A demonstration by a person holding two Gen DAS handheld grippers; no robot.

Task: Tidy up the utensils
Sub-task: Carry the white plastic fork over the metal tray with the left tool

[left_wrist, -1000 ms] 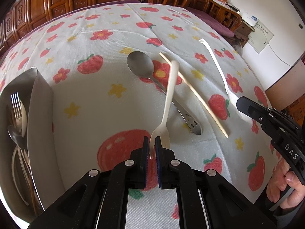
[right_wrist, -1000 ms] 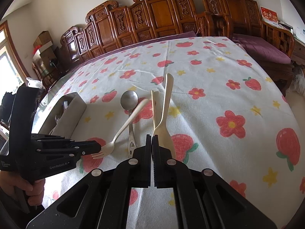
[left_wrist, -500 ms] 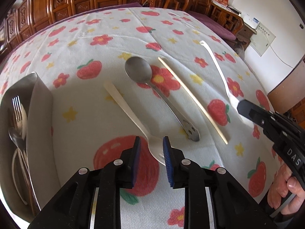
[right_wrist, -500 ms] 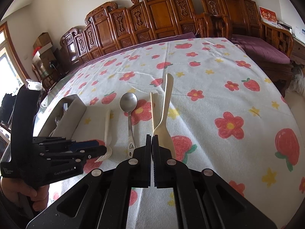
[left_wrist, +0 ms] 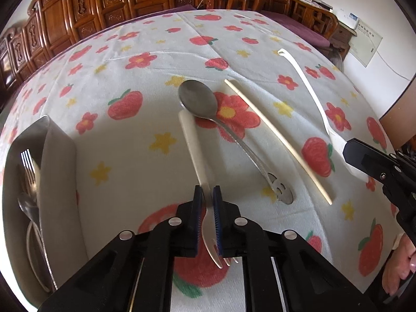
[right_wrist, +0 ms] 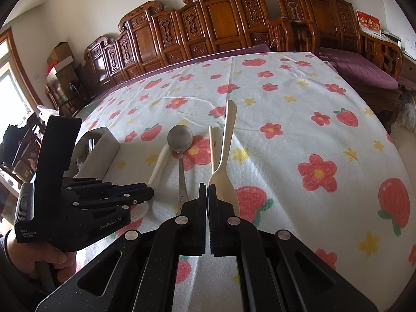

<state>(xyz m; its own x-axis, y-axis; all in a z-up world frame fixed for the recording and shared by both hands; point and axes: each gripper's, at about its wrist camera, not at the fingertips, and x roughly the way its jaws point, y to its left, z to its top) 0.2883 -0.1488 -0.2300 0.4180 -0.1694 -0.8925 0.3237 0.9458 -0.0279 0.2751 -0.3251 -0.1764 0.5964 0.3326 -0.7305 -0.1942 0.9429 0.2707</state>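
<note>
Your left gripper (left_wrist: 207, 195) has its blue-padded jaws nearly closed around the neck of the cream fork (left_wrist: 193, 150); whether the pads touch it cannot be told. The fork's tines lie beneath the gripper body, its handle pointing away, ending just beside the metal spoon (left_wrist: 199, 100). Only the left wrist view shows the utensils already standing in the grey holder (left_wrist: 58, 161) at far left. Your right gripper (right_wrist: 207, 189) has its jaws pressed together with nothing visibly between them; the cream spoon (right_wrist: 225, 179) lies on the tablecloth (right_wrist: 299, 130) just beside its right finger. The right wrist view shows the chopstick (right_wrist: 212, 150) lying between the two spoons.
</note>
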